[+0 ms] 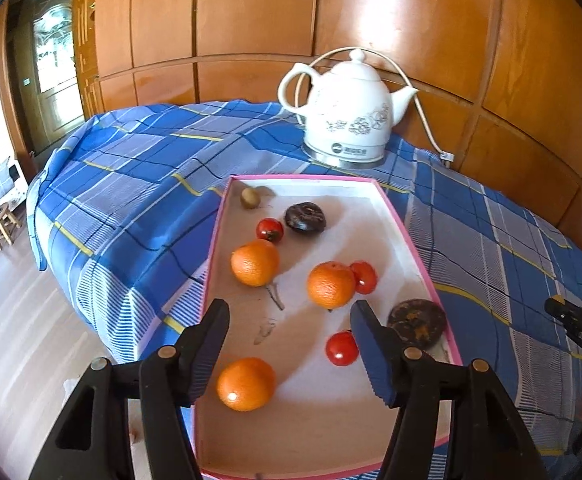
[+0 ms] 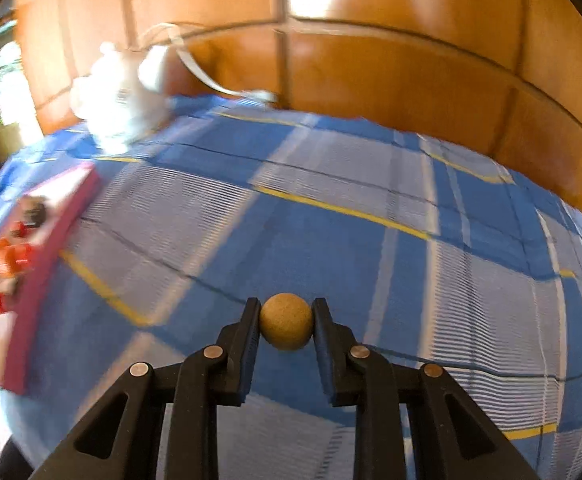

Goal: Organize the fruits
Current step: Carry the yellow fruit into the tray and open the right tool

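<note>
A pink-rimmed tray [image 1: 419, 248] lies on the blue plaid cloth. It holds three oranges [image 1: 246, 384] [image 1: 255, 263] [image 1: 331, 284], three small red fruits [image 1: 342, 348], two dark round fruits [image 1: 305, 217] [image 1: 417, 321] and a small brown fruit [image 1: 249, 197]. My left gripper [image 1: 291, 344] is open above the tray's near end, empty. My right gripper [image 2: 286, 322] is shut on a small tan round fruit [image 2: 286, 321], held above the cloth to the right of the tray [image 2: 51, 248]. Its tip shows at the right edge of the left wrist view [image 1: 571, 316].
A white electric kettle [image 1: 347, 116] with a cord stands behind the tray, against the wooden panel wall [image 1: 371, 20]. The plaid cloth [image 2: 371, 220] spreads wide to the right of the tray. The table's left edge [image 1: 63, 240] drops to the floor.
</note>
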Motion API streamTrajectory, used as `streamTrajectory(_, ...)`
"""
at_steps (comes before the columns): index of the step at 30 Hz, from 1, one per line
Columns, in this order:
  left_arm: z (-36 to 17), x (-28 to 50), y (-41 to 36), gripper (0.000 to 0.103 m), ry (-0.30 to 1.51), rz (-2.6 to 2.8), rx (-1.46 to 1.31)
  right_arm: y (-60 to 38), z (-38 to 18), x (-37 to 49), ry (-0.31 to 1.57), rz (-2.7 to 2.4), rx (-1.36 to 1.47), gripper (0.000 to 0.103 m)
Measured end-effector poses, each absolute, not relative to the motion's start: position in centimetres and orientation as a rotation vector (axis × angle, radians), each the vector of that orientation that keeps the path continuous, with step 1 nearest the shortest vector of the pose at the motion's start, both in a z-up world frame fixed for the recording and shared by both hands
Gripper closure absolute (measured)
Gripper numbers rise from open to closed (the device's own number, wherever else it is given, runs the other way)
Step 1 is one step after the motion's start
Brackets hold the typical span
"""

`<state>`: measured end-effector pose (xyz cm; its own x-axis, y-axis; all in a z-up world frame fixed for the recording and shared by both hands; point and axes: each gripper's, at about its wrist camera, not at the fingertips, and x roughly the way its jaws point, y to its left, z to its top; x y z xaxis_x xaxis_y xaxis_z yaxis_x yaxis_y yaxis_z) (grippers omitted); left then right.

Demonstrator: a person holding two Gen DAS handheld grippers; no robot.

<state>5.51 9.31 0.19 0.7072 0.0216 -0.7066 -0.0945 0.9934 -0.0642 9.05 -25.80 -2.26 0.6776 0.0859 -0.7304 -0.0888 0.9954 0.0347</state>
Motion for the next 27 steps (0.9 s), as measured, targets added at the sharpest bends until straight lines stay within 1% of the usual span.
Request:
streamTrajectory(7,1.2,5.5,12.1,0.039,0.746,0.136,-0.121,-17.2,1.6,7.1,0.764,0.443,-0.049,0.077)
streamTrajectory(10,1.3,5.4,13.0,0.039,0.739,0.157,-0.123,-12.9,2.3,6.4,0.767,0.585,-0.088,0.077)
streamTrajectory(16,0.8,5.4,13.7,0.039,0.751,0.161,-0.140,-5.7,-0.1,6.1,0.848,0.726,-0.209,0.077)
streamTrajectory(23,0.1,5.4,13.4,0.039,0.768,0.142,-0.146,-3.1,-3.5,7.6,0.943,0.715,-0.297,0.077)
streamTrajectory(27,0.1,5.4,13.5,0.039,0.766,0.142,-0.147,-2.9,-4.5,7.7,0.970,0.715,-0.310,0.076)
